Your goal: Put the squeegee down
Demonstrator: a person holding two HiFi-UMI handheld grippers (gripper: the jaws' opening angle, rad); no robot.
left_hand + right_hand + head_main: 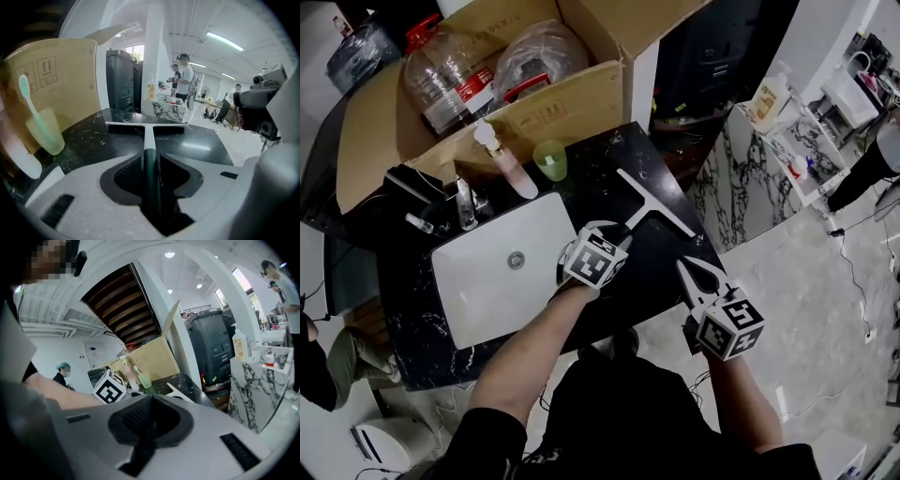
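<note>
From the head view, the squeegee [658, 203] lies flat on the black tabletop [654, 267], its blade running from 10 to 4 o'clock and its handle pointing back toward 7 o'clock into the left gripper [624, 232]. The white sink [478, 295] sits at that gripper's 9 o'clock. That view is too far off to show the grip. The left gripper view settles it: the squeegee's [145, 127] dark handle runs between the left gripper's [151, 158] fingers, which stand a little apart around it with a thin dark gap along the handle's right side, and the blade rests crosswise on the tabletop at 12 o'clock. Only this view shows a toothbrush [27, 96] standing in the green cup [46, 132] at 9 o'clock, in front of the cardboard box [70, 79], and some people [185, 79] in the room beyond. From above, the cup [550, 159] sits at 10 o'clock of the blade, just below the box [553, 108]. The right gripper [686, 270] hangs at 4 o'clock of the left one, off the tabletop's edge. Its own view shows the right gripper's [152, 400] fingers closed together on nothing, with the left gripper's marker cube [110, 386] at 10 o'clock.
</note>
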